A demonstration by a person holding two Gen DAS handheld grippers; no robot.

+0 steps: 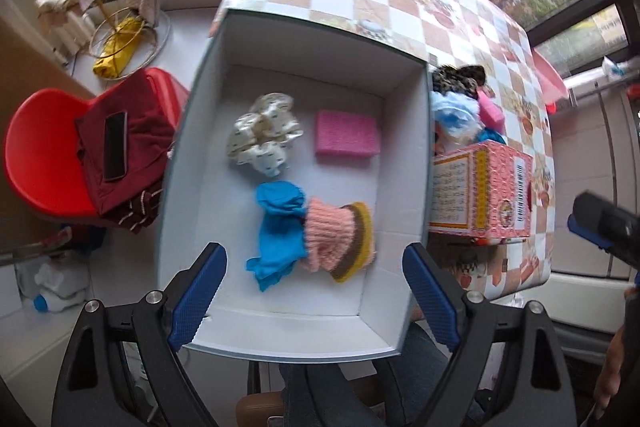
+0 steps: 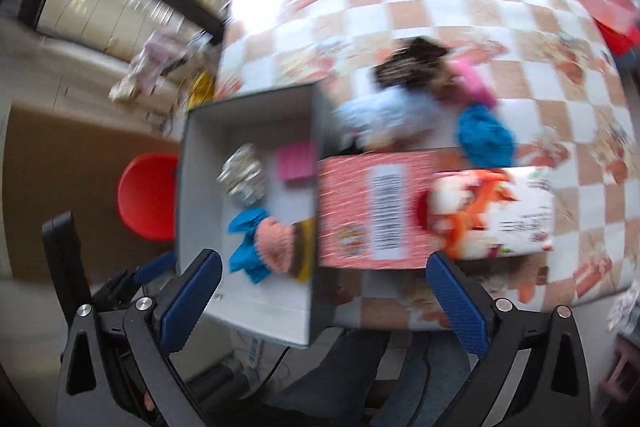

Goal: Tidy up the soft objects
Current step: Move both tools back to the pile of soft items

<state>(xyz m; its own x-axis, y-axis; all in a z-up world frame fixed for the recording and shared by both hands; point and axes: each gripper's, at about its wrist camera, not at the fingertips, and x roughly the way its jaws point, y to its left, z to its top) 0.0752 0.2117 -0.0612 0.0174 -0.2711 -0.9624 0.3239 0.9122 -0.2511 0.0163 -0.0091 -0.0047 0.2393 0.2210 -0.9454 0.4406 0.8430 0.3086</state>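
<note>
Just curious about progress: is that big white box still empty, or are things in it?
Not empty. The white box holds a pink sponge, patterned cloth, blue cloth and knit piece.

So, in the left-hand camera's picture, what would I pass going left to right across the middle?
Red chair → dark red cloth with a phone on it → white patterned cloth in the box → pink sponge → pink carton.

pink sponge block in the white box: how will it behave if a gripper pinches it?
The pink sponge block looks porous with crisp edges, so it will probably compress between the pads yet hold its slab shape rather than droop. Likely very light for its size. It lies flat on the floor of the white box, so rolling seems unlikely; its textured surface should resist slipping.
</note>
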